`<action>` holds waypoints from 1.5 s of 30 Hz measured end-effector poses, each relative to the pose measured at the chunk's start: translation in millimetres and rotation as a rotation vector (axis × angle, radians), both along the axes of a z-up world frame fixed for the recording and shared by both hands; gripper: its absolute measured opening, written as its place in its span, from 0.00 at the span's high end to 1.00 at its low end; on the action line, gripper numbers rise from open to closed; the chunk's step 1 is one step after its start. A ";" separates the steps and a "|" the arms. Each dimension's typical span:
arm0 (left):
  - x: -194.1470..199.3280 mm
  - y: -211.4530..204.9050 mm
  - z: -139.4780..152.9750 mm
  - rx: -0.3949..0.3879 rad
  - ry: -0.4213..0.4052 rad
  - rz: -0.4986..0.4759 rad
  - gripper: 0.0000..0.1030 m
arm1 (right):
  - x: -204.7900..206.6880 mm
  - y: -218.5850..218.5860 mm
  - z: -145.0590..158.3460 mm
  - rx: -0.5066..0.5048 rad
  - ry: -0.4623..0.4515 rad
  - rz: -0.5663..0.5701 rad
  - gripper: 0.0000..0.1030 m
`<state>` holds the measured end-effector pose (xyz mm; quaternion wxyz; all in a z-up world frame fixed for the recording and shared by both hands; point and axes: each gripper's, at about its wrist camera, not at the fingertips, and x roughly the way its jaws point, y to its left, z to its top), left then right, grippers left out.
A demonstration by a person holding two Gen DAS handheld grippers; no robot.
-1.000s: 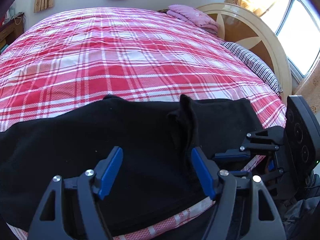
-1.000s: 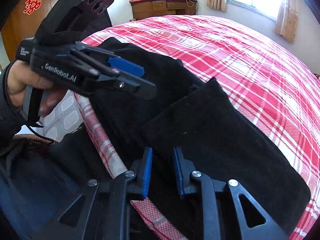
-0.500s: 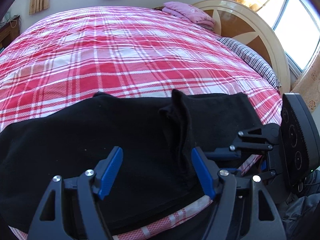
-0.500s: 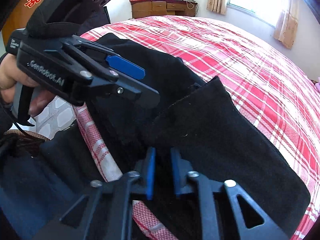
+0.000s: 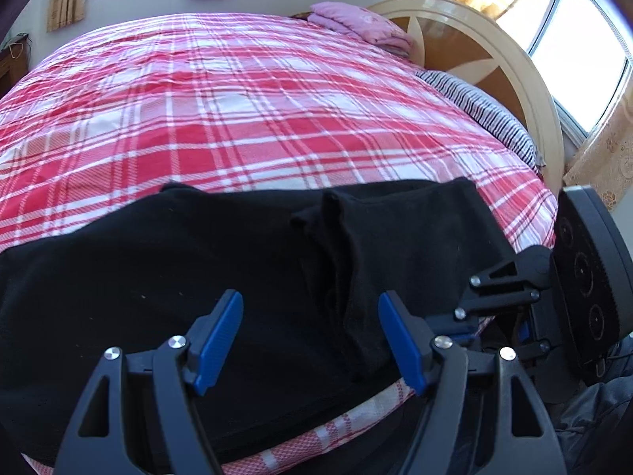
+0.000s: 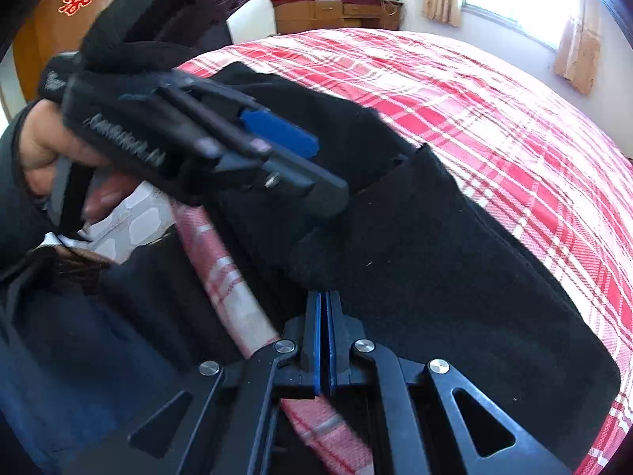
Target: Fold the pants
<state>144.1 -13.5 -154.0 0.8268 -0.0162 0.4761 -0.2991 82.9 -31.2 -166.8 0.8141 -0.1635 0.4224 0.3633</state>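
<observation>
Showing: black pants [image 5: 221,277] spread along the near edge of a bed [image 5: 237,118] covered in a red-and-white plaid sheet.
Landmark: the bed's near edge, where the plaid sheet rolls over the side.
Pants: lying flat on the bed just inside that edge; a raised fold [image 5: 336,245] runs across the cloth, from the edge toward the middle of the bed.
Pants, right wrist view: the black cloth [image 6: 455,277] reaches from the edge up onto the plaid, its far border stepped where one layer overlaps another.
Left gripper [image 5: 310,342]: jaws spread wide, blue pads [image 5: 219,340] apart, hovering over the pants at the bed's edge with the raised fold between them; nothing is clamped.
Left gripper, right wrist view: blurred, carried by a hand [image 6: 51,158] above the pants beside the edge.
Right gripper [image 6: 324,340]: blue pads pressed almost together with only a thin slit between, at the pants' border on the bed's edge; whether cloth is pinched cannot be told.
Headboard [image 5: 494,59]: cream and wood, at the far right of the bed.
Pink bedding [image 5: 356,27]: folded at the far side of the bed, by the headboard.
</observation>
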 end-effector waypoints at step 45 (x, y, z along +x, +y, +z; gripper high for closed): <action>-1.4 268.6 -14.6 -0.040 -0.132 0.609 0.20 | 24.7 -116.3 11.6 0.220 -0.016 -0.372 0.43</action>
